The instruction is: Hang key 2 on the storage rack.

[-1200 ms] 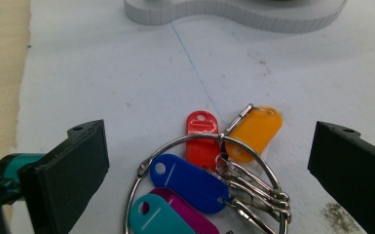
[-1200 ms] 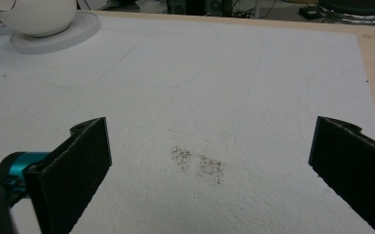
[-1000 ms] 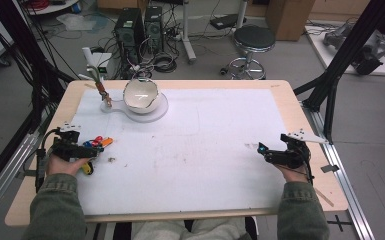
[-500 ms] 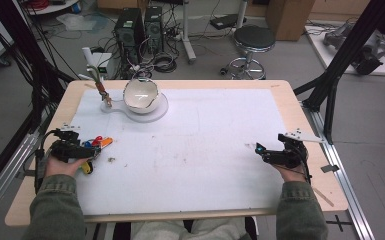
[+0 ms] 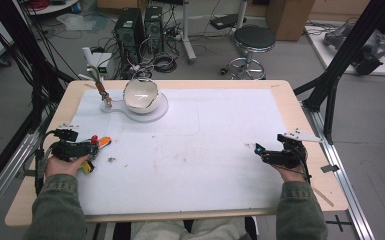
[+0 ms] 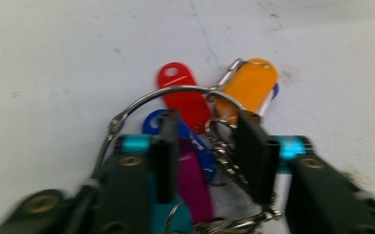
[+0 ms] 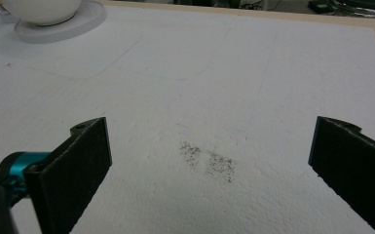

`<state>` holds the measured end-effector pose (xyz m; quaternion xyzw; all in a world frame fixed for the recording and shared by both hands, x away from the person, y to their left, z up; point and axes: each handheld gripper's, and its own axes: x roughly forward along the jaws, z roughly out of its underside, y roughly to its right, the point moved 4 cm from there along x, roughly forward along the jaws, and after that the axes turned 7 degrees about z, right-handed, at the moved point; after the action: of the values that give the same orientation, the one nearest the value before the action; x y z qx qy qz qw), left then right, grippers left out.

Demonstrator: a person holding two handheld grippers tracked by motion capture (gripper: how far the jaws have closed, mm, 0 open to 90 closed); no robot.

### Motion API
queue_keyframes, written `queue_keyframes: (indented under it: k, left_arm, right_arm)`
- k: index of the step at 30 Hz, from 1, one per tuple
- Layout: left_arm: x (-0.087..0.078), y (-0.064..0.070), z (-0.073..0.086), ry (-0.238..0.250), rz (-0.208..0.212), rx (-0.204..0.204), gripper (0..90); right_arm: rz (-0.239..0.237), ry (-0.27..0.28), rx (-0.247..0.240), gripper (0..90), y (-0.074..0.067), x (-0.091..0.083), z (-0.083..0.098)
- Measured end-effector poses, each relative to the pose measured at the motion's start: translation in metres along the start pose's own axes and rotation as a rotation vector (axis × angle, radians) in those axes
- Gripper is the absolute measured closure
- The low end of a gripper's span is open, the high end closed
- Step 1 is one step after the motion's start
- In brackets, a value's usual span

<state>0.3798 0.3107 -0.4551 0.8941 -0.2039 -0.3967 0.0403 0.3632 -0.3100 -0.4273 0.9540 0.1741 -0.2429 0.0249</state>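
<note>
Closing on a bunch of key tags [image 6: 195, 122] at the table's [image 5: 220, 200] left edge.

Left gripper [image 6: 209, 146]: its 2 jaws have just been narrowing around the tags and chain, seemingly to pinch the cluster for lifting. Right gripper [image 7: 209, 170] rests well apart, jaws wide with nothing between, likely waiting. Bowl [image 5: 141, 93] sits at the far side.

1 key bunch [image 6: 199, 141], 1 bowl [image 5: 141, 93], 2 grippers [image 5: 82, 149]
</note>
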Motion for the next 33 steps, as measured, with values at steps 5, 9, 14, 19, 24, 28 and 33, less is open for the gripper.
queue_keyframes:
  k: [5,9,14,19,24,28,33]
  left_arm:
    - [-0.001,-0.002,0.001,-0.018,0.052,-0.017,82.7]
    - [-0.001,0.002,0.002,-0.028,0.056,0.016,85.3]
    - [-0.003,0.002,0.002,-0.04,0.039,0.04,85.5]
    - [-0.007,0.001,0.002,-0.021,0.02,0.042,85.6]
    - [-0.011,0.001,0.001,0.007,0.012,0.042,85.6]
    - [-0.014,0.003,-0.001,0.021,0.008,0.048,85.6]
    - [-0.017,0.003,-0.001,0.039,0.006,0.05,85.6]
  right_arm:
    - [0.003,0.003,0.001,0.8,0.0,0.0,0.0]
    - [0.004,0.003,0.006,0.8,0.0,0.0,0.0]
    - [0.004,0.002,0.005,0.8,0.0,0.0,0.0]
    - [0.004,0.003,0.002,0.8,0.0,0.0,0.0]
    - [0.003,0.0,0.005,0.8,0.0,0.0,0.0]
    - [0.005,0.002,0.004,0.8,0.0,0.0,0.0]
    - [0.006,0.002,0.004,0.8,0.0,0.0,0.0]
